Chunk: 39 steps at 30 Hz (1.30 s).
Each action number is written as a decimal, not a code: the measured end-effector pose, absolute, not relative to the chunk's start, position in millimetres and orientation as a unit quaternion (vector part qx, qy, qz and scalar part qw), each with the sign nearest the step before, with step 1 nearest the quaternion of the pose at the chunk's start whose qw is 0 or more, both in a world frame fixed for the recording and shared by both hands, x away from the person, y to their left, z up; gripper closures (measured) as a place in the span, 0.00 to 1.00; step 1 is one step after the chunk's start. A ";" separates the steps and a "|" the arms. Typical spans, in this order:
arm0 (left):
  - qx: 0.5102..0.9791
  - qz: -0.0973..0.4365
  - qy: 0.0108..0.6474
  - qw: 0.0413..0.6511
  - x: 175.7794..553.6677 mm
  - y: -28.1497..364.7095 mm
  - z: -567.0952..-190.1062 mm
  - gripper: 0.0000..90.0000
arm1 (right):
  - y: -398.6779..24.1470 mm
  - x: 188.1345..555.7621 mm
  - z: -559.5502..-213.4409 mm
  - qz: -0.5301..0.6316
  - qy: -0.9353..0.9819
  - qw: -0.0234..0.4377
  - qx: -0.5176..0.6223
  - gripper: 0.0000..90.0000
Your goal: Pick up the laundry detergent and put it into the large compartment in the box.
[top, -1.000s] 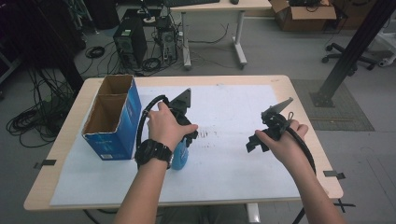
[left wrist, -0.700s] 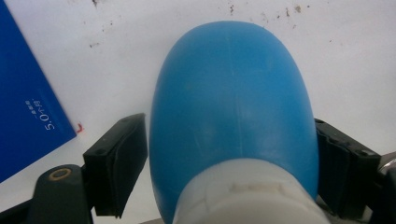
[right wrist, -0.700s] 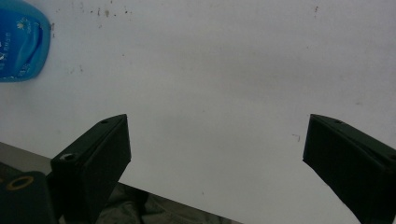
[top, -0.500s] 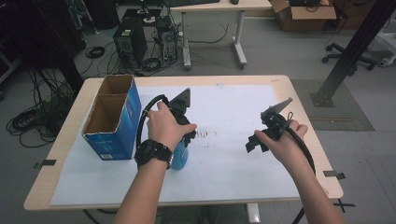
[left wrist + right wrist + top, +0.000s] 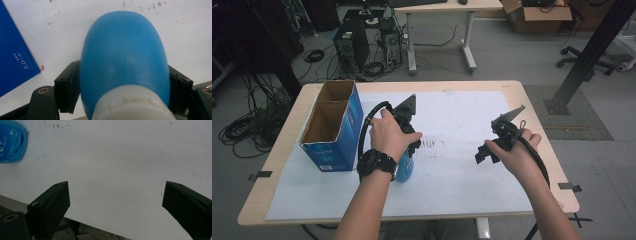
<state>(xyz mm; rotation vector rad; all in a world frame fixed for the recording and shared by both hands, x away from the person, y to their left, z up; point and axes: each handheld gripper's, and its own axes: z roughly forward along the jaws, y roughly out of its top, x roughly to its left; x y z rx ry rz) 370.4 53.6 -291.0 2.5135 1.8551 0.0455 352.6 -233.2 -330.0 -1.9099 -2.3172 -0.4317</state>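
Observation:
A blue plastic bottle (image 5: 125, 57) with a white neck sits between the black jaws of my left gripper (image 5: 124, 86), which is shut on it. In the high view the bottle (image 5: 404, 166) stands on the white sheet under my left hand, beside the blue box, with the left gripper (image 5: 407, 150) around it. My right gripper (image 5: 484, 152) hovers over the right half of the sheet, about a hand's width from the bottle. Its jaws stand wide apart in the right gripper view (image 5: 117, 202), with nothing between them. The bottle (image 5: 11, 141) shows at that view's upper left corner.
An open blue cardboard box (image 5: 333, 125) with two compartments stands at the table's left, close to the bottle. A white sheet (image 5: 457, 180) covers most of the wooden table (image 5: 532, 107). Computers, cables and another desk lie on the floor beyond.

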 end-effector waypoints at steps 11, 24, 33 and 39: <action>0.804 0.014 0.594 0.010 370.6 53.2 -290.0 0.34 | -233.7 352.1 -330.2 -0.142 -0.762 0.055 -0.629 0.09; 0.805 0.012 0.593 0.009 370.7 51.7 -290.2 0.36 | -233.5 351.6 -330.7 -0.141 -0.762 0.055 -0.629 0.09; 0.805 0.010 0.593 0.008 371.3 51.7 -291.2 0.37 | -233.7 351.9 -332.1 -0.139 -0.763 0.056 -0.629 0.09; 0.805 0.010 0.594 0.008 371.9 51.9 -291.2 0.38 | -233.4 352.4 -332.9 -0.139 -0.763 0.056 -0.629 0.09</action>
